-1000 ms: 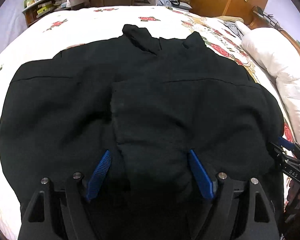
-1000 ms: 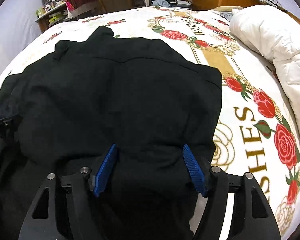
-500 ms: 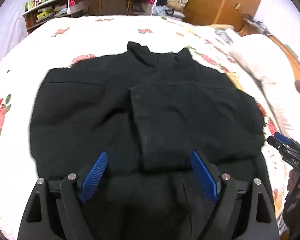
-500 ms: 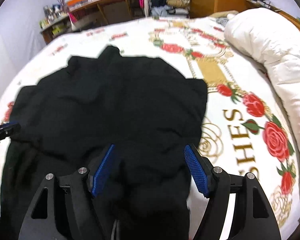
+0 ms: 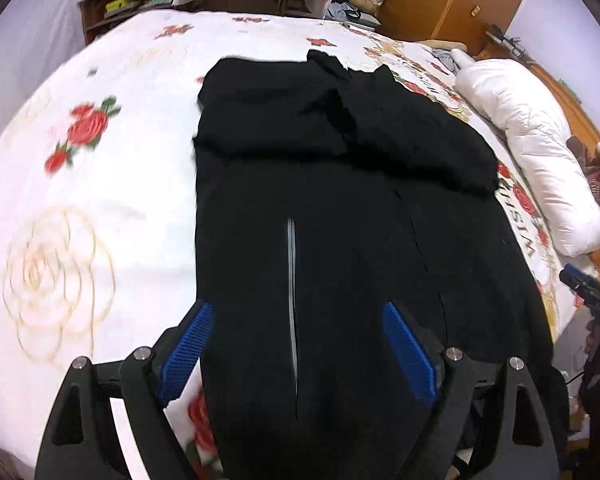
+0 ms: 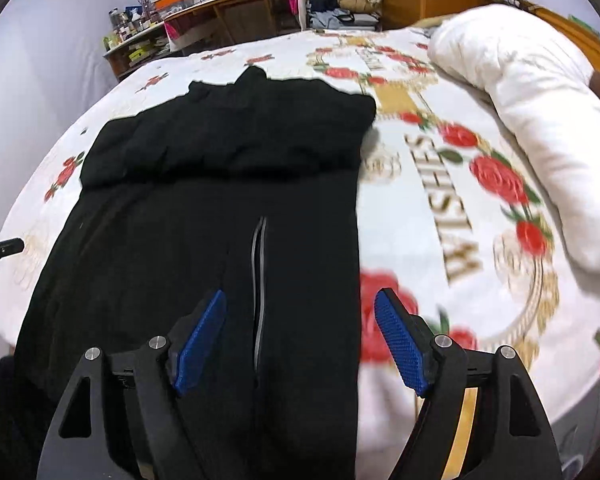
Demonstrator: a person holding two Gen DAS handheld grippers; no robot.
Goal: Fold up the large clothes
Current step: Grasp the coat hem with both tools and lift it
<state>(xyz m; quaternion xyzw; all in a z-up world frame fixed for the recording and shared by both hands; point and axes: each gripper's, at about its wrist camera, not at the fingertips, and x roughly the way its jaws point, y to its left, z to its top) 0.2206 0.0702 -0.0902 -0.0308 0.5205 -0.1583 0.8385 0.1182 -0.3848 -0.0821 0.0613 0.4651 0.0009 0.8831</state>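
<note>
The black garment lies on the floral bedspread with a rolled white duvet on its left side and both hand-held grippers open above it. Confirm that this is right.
Not quite: the white duvet lies to the right of the black garment, as the right wrist view shows. The rest holds: the garment lies on the floral bedspread, with the left hand-held gripper and right hand-held gripper open above it.

A large black garment [image 5: 340,208] is spread flat on the rose-printed bed cover, laid lengthwise away from the cameras. Its far part is doubled over onto itself, so that a thicker, rumpled band with a curved near edge is formed across the width; a collar-like peak is seen at the far end. On the smoother near part, a narrow pale line, seemingly a zip or slit [image 6: 259,280], is seen running lengthwise. The long side edges are laid fairly straight, and the near end is draped over the bed's near edge.
</note>
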